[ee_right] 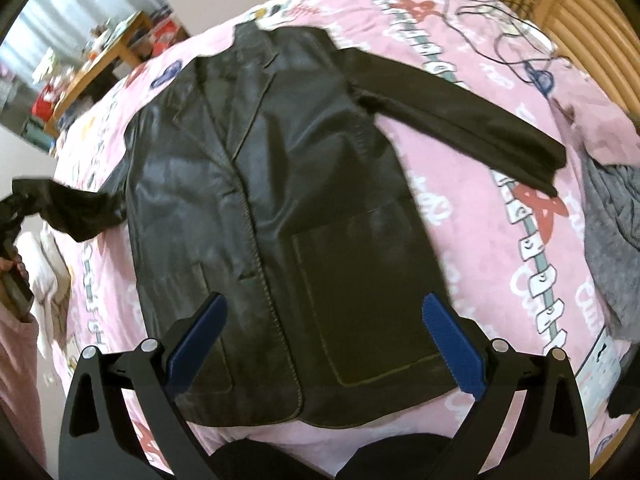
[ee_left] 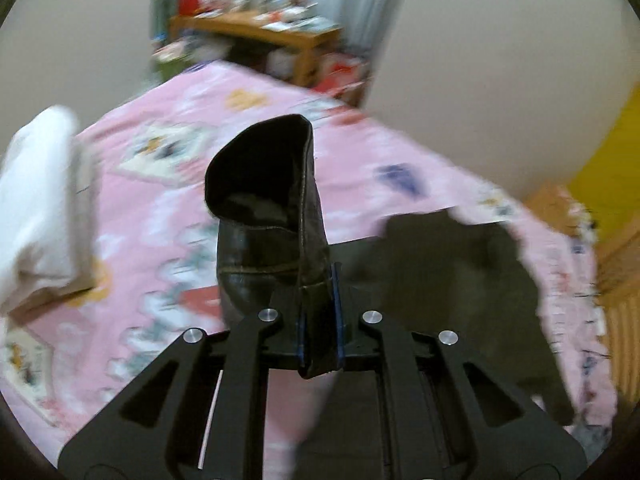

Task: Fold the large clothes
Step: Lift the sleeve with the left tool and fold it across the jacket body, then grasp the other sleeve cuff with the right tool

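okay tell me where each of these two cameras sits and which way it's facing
Left wrist: on the left gripper, looking along the pinched sleeve cuff across the pink bedspread towards a cluttered desk.
Right wrist: on the open right gripper, looking steeply down onto the jacket.
Shared: jacket, bedspread, desk.

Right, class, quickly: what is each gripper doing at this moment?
Left gripper: shut on the jacket sleeve, lifted off the bed.
Right gripper: open, holding nothing, above the jacket.
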A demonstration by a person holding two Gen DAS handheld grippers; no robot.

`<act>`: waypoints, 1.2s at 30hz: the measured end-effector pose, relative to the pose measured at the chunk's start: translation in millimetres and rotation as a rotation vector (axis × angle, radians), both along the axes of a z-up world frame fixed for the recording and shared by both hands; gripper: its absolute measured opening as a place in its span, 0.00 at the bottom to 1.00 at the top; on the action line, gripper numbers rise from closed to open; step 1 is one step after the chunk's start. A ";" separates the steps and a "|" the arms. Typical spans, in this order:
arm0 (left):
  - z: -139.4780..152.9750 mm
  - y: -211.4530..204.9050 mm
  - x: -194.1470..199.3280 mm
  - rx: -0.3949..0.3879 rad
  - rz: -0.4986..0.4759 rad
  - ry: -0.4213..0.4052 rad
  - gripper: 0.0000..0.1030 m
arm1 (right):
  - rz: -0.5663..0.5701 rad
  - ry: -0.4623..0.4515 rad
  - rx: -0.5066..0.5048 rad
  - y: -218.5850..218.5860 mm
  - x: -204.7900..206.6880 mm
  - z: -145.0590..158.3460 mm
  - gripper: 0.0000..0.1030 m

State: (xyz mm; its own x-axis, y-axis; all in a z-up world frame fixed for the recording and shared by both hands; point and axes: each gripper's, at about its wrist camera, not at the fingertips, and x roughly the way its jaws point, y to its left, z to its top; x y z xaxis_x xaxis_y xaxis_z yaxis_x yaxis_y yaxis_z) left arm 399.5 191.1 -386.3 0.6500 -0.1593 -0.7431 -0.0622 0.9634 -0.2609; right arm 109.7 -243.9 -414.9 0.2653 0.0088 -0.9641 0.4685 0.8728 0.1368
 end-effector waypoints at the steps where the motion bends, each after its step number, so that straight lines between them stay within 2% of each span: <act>1: 10.2 -24.2 0.9 -0.020 -0.045 -0.018 0.09 | -0.006 -0.008 -0.013 -9.4 -2.3 3.8 0.93; 4: 32.1 -91.3 -0.4 -0.050 -0.145 -0.080 0.09 | -0.035 -0.018 -0.046 -39.8 -10.9 7.2 0.93; 8: 39.0 -170.9 -2.7 -0.100 -0.261 -0.111 0.09 | -0.106 -0.009 -0.052 -79.4 -27.3 -5.5 0.92; 12: 26.5 -248.7 -12.8 -0.135 -0.387 -0.098 0.08 | -0.175 0.017 -0.056 -106.8 -46.5 -22.5 0.92; 18: -9.6 -340.9 -47.4 -0.155 -0.588 -0.002 0.08 | -0.253 0.072 -0.051 -135.9 -78.8 -49.3 0.92; 21: -38.5 -383.8 -75.8 -0.114 -0.701 0.057 0.08 | -0.286 0.091 -0.045 -147.7 -89.9 -61.6 0.93; 26: -107.8 -432.6 -115.2 -0.061 -0.878 0.202 0.08 | -0.332 0.113 -0.052 -163.8 -101.6 -79.5 0.92; 32: -184.6 -458.2 -159.1 0.103 -1.067 0.322 0.09 | -0.381 0.134 -0.053 -179.2 -118.7 -92.1 0.92; 34: -201.6 -460.1 -170.1 0.179 -1.104 0.336 0.09 | -0.386 0.139 -0.057 -181.7 -122.9 -94.7 0.92; 36: -210.7 -459.4 -173.1 0.203 -1.110 0.364 0.09 | -0.395 0.143 -0.057 -184.2 -127.2 -97.8 0.92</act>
